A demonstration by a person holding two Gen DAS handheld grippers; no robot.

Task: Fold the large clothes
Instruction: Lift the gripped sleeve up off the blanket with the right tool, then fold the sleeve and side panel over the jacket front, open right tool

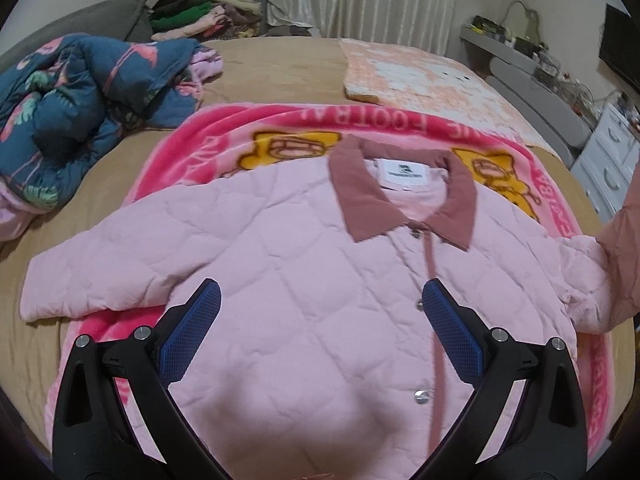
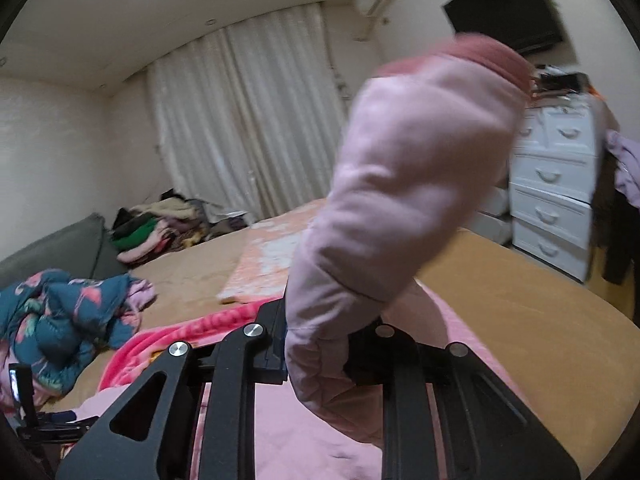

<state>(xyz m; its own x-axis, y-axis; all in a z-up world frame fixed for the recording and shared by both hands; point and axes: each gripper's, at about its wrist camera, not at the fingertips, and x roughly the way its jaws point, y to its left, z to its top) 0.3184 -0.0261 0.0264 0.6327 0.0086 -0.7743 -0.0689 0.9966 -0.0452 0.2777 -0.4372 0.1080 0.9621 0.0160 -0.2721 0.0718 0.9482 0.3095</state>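
A pink quilted jacket [image 1: 312, 280] with a dusty-rose collar [image 1: 360, 196] lies front up on a bright pink fleece blanket [image 1: 224, 136] on the bed. My left gripper [image 1: 320, 304] is open and empty, hovering over the jacket's chest, its blue pads [image 1: 192, 336] on either side of the button placket. My right gripper [image 2: 316, 344] is shut on the jacket's right sleeve [image 2: 404, 184] and holds it lifted off the bed; the sleeve stands up with its rose cuff on top. That raised sleeve shows at the right edge of the left wrist view [image 1: 616, 256].
A crumpled blue flamingo quilt [image 1: 80, 96] lies at the bed's left. A peach patterned mat [image 1: 424, 76] lies at the far right of the bed. A clothes pile [image 1: 200, 16] sits by the curtains. White drawers [image 2: 556, 184] stand to the right of the tan bed [image 2: 520, 304].
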